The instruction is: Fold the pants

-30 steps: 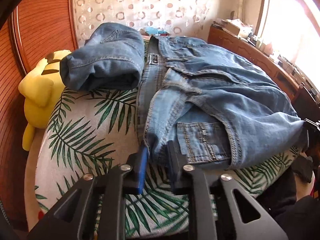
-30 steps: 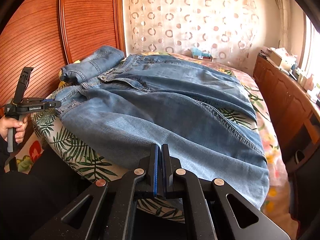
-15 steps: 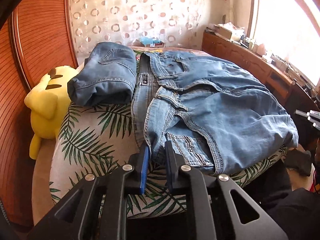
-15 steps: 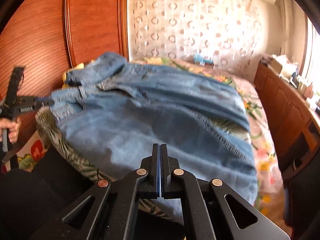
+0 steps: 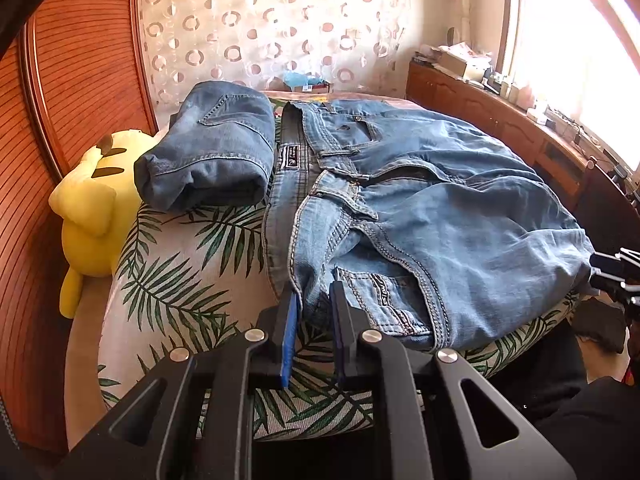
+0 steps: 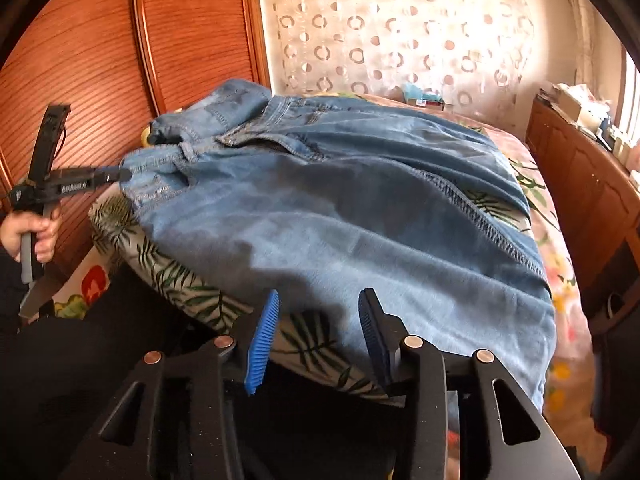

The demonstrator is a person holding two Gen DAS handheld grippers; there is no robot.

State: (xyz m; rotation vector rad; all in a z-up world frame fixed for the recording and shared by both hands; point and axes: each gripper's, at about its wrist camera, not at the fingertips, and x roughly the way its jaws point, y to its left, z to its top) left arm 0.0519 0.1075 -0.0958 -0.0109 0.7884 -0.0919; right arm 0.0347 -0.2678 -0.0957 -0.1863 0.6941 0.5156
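Light blue jeans (image 5: 440,200) lie spread across the bed, waist to the left. My left gripper (image 5: 313,294) is shut on the near corner of the waistband, with denim pinched between its blue pads. The right wrist view shows it from the side, held in a hand (image 6: 36,232) and gripping the waist edge of the jeans (image 6: 360,200). My right gripper (image 6: 320,296) is at the near edge of the trouser leg. Its jaws are opening and the pads stand apart, not pressing the cloth. It shows at the far right of the left wrist view (image 5: 612,276).
A second pair of jeans (image 5: 212,152), folded, sits at the head of the bed (image 5: 180,272) beside a yellow plush toy (image 5: 88,208). A ribbed wooden headboard (image 5: 80,80) rises on the left. A wooden cabinet (image 6: 580,168) with clutter runs along the right.
The right gripper's jaws were shut at the trouser leg's near edge and have sprung apart. The left gripper still pinches the waistband and has drawn back a little from the bed.
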